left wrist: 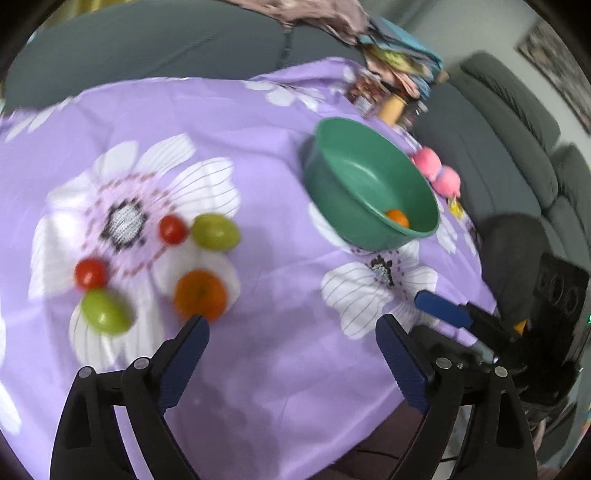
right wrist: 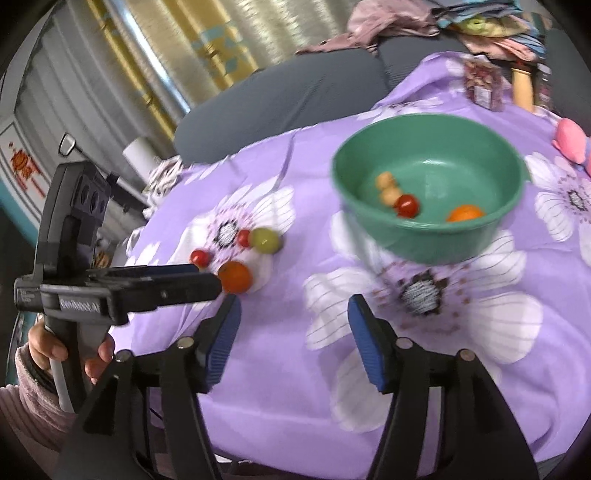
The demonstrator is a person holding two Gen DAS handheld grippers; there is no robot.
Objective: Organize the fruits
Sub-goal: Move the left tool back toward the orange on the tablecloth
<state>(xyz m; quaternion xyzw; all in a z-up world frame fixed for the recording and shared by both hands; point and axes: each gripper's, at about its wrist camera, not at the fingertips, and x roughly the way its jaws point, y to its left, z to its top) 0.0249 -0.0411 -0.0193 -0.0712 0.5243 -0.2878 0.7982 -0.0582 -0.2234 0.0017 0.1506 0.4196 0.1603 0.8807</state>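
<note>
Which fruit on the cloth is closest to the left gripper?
The orange. It sits just past the left gripper and its left fingertip, while the tomatoes and green fruits lie farther away.

A purple cloth (left wrist: 266, 155) printed with white flowers covers the desk. At its two o'clock edge sit a pink plush toy (left wrist: 437, 171), a tan cylinder (right wrist: 522, 86) and a dark patterned packet (right wrist: 482, 85). Crumpled clothes (right wrist: 391, 22) lie at twelve o'clock on a grey sofa (left wrist: 491, 122).

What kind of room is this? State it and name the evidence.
Probably a home living room. A grey sofa curves behind a table draped in a purple floral cloth, clothes are heaped on the cushions, and a green bowl holds fruit.
</note>
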